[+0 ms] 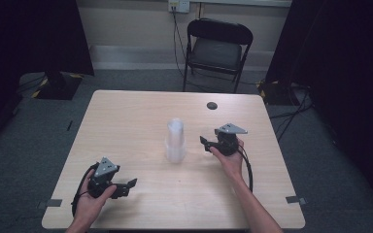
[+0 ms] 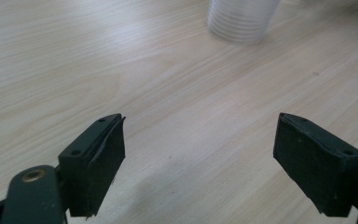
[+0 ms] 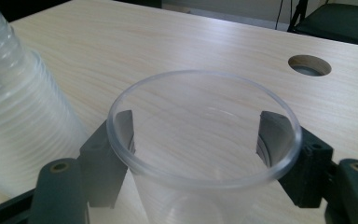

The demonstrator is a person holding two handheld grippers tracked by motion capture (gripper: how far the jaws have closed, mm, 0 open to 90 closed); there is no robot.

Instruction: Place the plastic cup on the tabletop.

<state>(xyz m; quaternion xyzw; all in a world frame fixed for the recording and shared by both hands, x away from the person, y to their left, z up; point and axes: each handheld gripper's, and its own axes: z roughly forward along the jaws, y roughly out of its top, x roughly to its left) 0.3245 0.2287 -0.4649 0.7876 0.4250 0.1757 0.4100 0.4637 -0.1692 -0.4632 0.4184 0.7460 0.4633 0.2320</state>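
- Your right gripper [image 1: 205, 142] has a single clear plastic cup [image 3: 205, 154] between its jaws, which stand about half open and sit against the cup's sides just below the rim; the cup is upright with its mouth up.
- That cup looks already separated from the stack of clear cups [image 1: 175, 141], which stands upright in the middle of the table [image 1: 126, 121], just beside your right gripper on its left.
- Whether the held cup rests on the table or hangs just above it, you cannot tell from these views.
- Your left gripper [image 1: 132, 183] is wide open and holds nothing; it sits low near the front left part of the table, well apart from the stack, with its jaws aimed toward it.
- No other single cup stands out on the table, so this looks like an early point: one cup pulled off, the rest still nested.
- What is left, by my reading: set this cup down away from the stack, let go, and return for the next one.
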